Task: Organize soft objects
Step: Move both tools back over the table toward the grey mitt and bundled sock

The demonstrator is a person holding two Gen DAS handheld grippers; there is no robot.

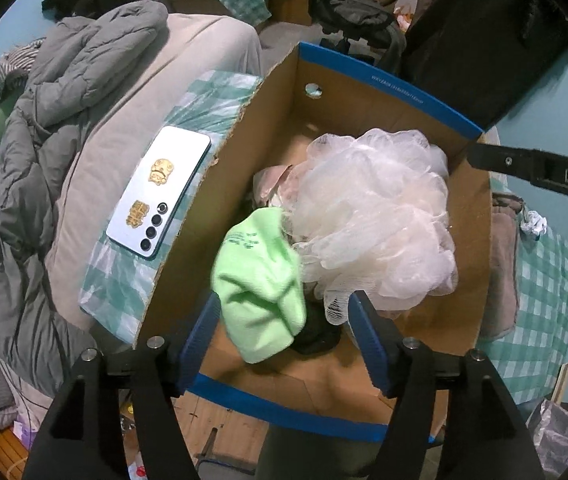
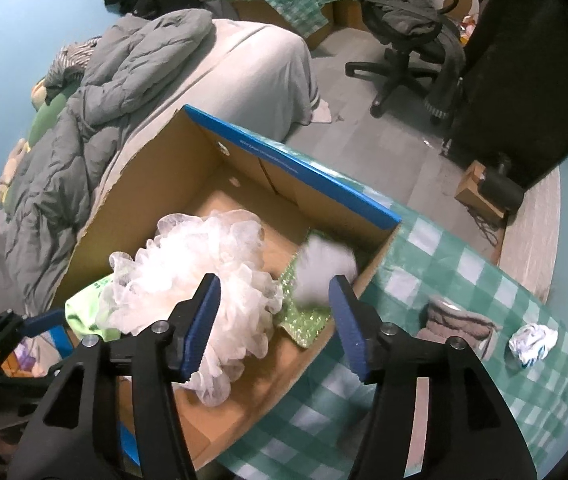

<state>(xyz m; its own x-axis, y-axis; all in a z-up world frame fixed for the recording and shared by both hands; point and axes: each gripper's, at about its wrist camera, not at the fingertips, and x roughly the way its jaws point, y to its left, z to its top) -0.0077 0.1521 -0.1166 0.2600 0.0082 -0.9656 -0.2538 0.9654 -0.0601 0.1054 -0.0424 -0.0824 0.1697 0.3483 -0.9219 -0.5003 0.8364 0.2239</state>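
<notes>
A cardboard box (image 1: 267, 120) with blue rims holds a white mesh bath pouf (image 1: 376, 216), a light green cloth (image 1: 259, 284) and pinkish fabric. In the right wrist view the box (image 2: 135, 200) also holds the pouf (image 2: 203, 276), a blurred white fluffy object (image 2: 324, 276) and a green glittery sponge (image 2: 304, 320). My left gripper (image 1: 284, 332) is open over the box's near end, the green cloth between its fingers. My right gripper (image 2: 275, 320) is open and empty above the box's right side. A grey-brown towel (image 2: 460, 328) and a crumpled white sock (image 2: 532, 344) lie on the checked cloth.
A white phone (image 1: 159, 192) lies on the green checked cloth left of the box. A bed with a grey quilt (image 2: 95, 120) stands to the left. An office chair (image 2: 408, 40) and a dark cabinet (image 2: 532, 64) stand beyond on the floor.
</notes>
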